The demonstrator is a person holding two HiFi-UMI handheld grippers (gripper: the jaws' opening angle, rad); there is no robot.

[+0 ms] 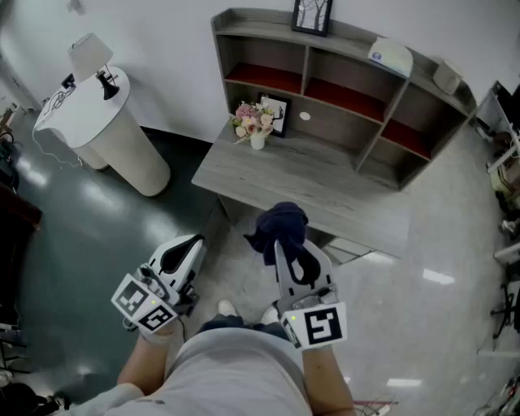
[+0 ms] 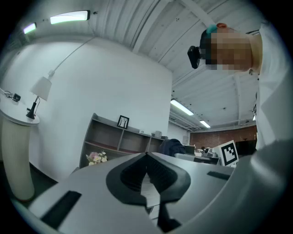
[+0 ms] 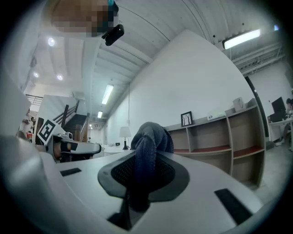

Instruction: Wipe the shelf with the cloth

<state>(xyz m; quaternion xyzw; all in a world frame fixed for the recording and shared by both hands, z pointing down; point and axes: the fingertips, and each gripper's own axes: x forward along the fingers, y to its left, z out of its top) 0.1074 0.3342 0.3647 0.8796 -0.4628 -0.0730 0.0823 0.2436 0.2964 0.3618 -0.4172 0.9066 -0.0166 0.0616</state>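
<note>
The grey shelf unit (image 1: 349,39) with red-lined compartments stands against the wall at the back of a grey desk (image 1: 325,183). It also shows in the left gripper view as the shelf unit (image 2: 114,137) and in the right gripper view as the shelf unit (image 3: 215,137). A dark blue cloth (image 1: 282,226) bunches out of my right gripper (image 1: 278,246), held just before the desk's near edge. In the right gripper view that gripper (image 3: 145,157) is shut on the cloth (image 3: 149,137). My left gripper (image 1: 197,241) hangs lower left; its tips (image 2: 146,154) meet with nothing between them.
A vase of flowers (image 1: 253,122) and a small picture frame (image 1: 276,112) stand on the desk by the shelf's left end. Another frame (image 1: 312,15) and a white object (image 1: 390,55) sit on the shelf top. A white round pedestal (image 1: 122,138) with a lamp (image 1: 91,55) stands left.
</note>
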